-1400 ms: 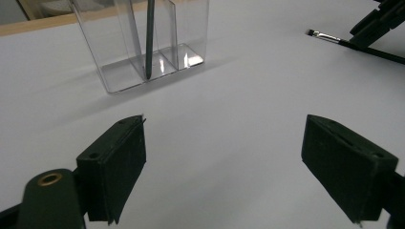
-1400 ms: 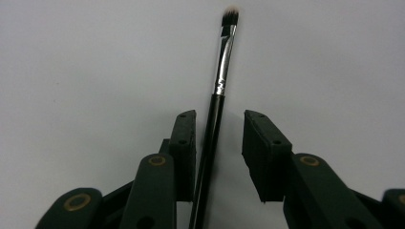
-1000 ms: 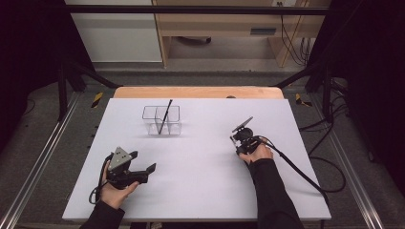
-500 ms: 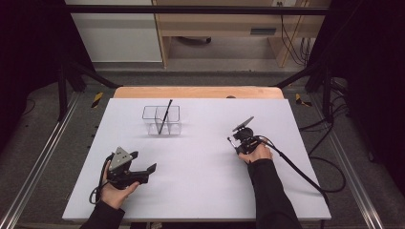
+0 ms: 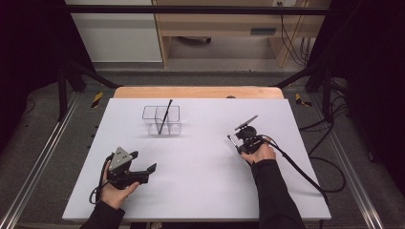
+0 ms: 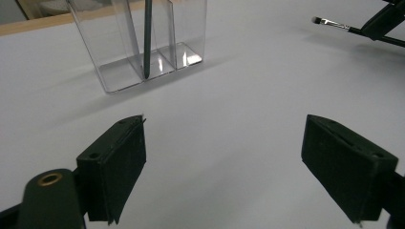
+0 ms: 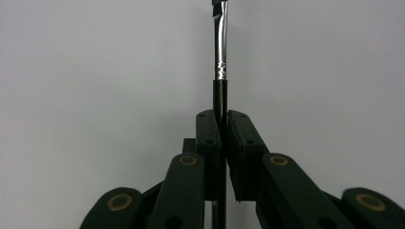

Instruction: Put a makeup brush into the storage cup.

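My right gripper [image 7: 223, 119] is shut on the black handle of a thin brush [image 7: 221, 52], whose silver ferrule sticks out ahead of the jaws. In the high view the right gripper [image 5: 239, 141] sits right of centre, low over the white table, with the brush [image 5: 231, 139] pointing left. A clear compartment holder [image 5: 161, 120] stands at the back left with a dark stick [image 5: 166, 114] leaning in it. My left gripper [image 5: 143, 161] rests near the front left, open and with nothing between its pads [image 6: 119, 162]. Ahead of it are the holder [image 6: 119, 43], the stick [image 6: 147, 38] and the brush [image 6: 329, 21].
The white table top [image 5: 200, 186] is bare between the two hands and in front of the holder. A wooden strip [image 5: 196, 92] runs along its far edge. The right gripper's cable [image 5: 301, 169] trails off to the right, and dark frame rails flank the table.
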{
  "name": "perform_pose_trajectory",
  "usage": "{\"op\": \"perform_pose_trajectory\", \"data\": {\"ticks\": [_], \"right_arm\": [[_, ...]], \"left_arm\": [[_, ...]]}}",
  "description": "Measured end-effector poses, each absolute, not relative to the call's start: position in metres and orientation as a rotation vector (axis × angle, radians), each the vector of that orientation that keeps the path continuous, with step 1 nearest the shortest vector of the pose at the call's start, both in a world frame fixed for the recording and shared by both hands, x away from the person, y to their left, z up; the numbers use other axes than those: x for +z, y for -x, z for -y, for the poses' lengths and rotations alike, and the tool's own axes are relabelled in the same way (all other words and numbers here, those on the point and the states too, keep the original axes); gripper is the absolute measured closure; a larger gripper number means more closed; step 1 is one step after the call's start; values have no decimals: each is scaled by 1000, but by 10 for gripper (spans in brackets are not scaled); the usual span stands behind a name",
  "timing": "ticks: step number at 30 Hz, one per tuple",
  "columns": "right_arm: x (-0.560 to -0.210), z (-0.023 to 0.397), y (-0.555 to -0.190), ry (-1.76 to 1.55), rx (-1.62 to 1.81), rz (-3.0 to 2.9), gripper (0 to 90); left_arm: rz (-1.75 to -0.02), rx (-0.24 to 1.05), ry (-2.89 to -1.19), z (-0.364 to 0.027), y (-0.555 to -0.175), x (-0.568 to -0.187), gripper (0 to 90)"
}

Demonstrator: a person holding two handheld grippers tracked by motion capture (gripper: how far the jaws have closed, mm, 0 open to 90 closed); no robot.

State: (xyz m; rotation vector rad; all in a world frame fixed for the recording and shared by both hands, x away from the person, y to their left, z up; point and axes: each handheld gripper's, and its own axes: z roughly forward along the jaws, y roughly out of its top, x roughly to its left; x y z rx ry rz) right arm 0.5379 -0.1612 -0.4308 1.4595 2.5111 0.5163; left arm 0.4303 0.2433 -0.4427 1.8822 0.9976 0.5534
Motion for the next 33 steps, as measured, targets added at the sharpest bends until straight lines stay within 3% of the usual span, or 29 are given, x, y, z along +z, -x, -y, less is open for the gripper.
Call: {"op": "perform_pose_trajectory", "data": {"ticks": [33], "right_arm": [[-382,159,-487,-1214,1104,-2323,843]], "left_arm": [[-977,543,-1855,-240,-427,-437,146]]}}
